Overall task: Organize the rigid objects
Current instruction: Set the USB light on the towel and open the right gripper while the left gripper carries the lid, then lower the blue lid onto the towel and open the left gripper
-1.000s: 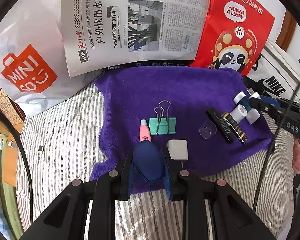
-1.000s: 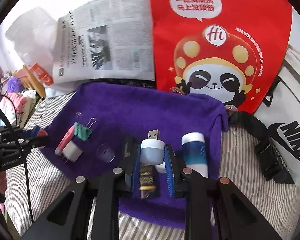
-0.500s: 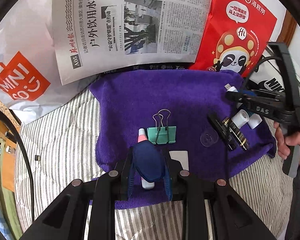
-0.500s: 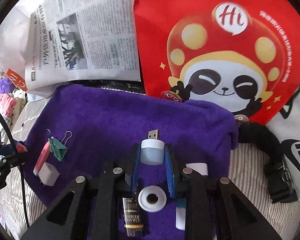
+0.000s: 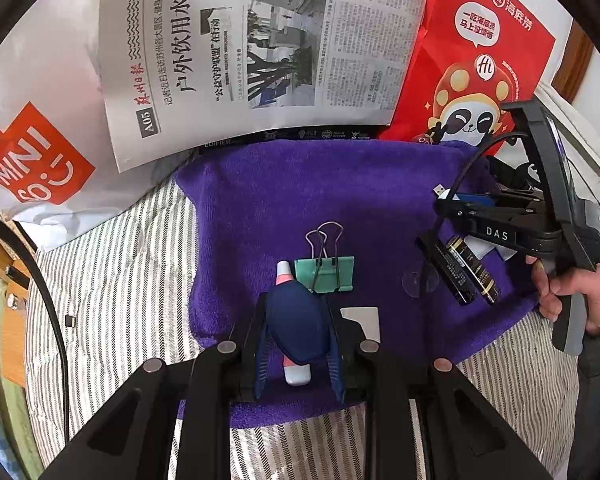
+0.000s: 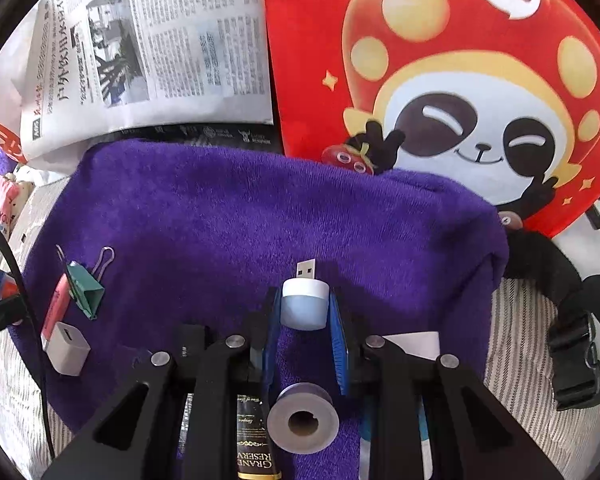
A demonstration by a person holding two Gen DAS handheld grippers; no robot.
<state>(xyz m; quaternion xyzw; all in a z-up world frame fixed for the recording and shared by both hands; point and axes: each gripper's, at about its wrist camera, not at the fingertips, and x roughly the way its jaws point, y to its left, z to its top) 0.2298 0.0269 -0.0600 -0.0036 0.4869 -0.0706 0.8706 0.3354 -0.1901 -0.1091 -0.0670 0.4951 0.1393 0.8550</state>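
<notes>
So right now both grippers are loaded up: the right gripper [image 6: 303,308] is clenched on a small white USB night-light plug with a silver connector [image 6: 304,304], held just above the purple fleece towel [image 6: 240,216] toward its right half, connector pointing away from the camera. The left gripper [image 5: 298,326] is clamped around a dark navy oval-shaped thing [image 5: 298,326] (can't tell what it is, honestly), hovering over a pink and white tube [image 5: 292,360] that lies on the towel right beside a mint green binder clip with wire handles [image 5: 326,272]. My guess is the step in hand is setting the USB light down in a tidy spot. If so, I'd bring it low until it touches the fleece before letting go, since a stubby round-ish body could roll on soft pile. Watch what's under the gripper too: there's a white ring-shaped roll [image 6: 302,418] and a black bar with gold lettering [image 6: 256,440] lying close below the fingers, so aim for the bare towel ahead of them, not on top. The white square charger block [image 6: 66,346] and the clip sit well off to the left, so no crowding there. Keep the left hand parked so the two rigs don't bump.
</notes>
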